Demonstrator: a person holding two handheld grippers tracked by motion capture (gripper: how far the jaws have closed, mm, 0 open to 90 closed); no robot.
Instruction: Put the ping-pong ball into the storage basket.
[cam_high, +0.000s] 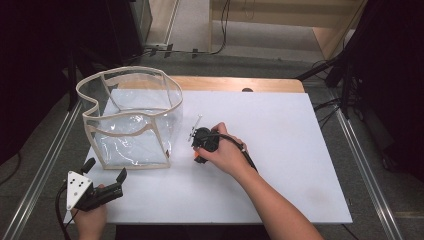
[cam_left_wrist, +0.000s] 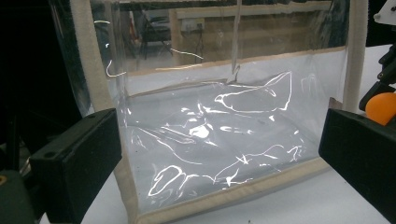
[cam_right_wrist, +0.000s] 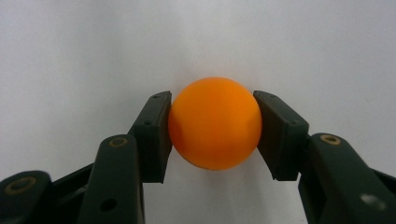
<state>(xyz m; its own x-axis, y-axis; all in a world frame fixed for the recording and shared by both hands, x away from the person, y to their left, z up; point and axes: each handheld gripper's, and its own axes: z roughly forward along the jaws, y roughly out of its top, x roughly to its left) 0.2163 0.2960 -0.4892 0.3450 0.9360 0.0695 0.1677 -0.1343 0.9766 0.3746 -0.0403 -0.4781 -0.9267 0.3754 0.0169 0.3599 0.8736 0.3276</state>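
Two grippers: both over the white table (cam_high: 300, 150).
Right gripper (cam_right_wrist: 214, 126): pinching an orange ball (cam_right_wrist: 215, 123).
Left gripper (cam_left_wrist: 219, 154): jaws spread, clear bag (cam_left_wrist: 224, 130) just ahead.

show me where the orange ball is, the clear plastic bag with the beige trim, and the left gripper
Small round orange ball (cam_right_wrist: 214, 123), right gripper view, centre of its front surface.
Clear plastic bag with beige fabric trim (cam_high: 131, 131), high view, its transparent front wall.
Left gripper (cam_high: 105, 170), high view, midway between its open black fingertips.

A lab-style recording station: a desk (cam_high: 280, 85) under a white sheet (cam_high: 280, 165), flanked by metal rails (cam_high: 45, 165), dark equipment stands (cam_high: 350, 75) and cables (cam_high: 222, 30) trailing across grey carpet (cam_high: 210, 60).
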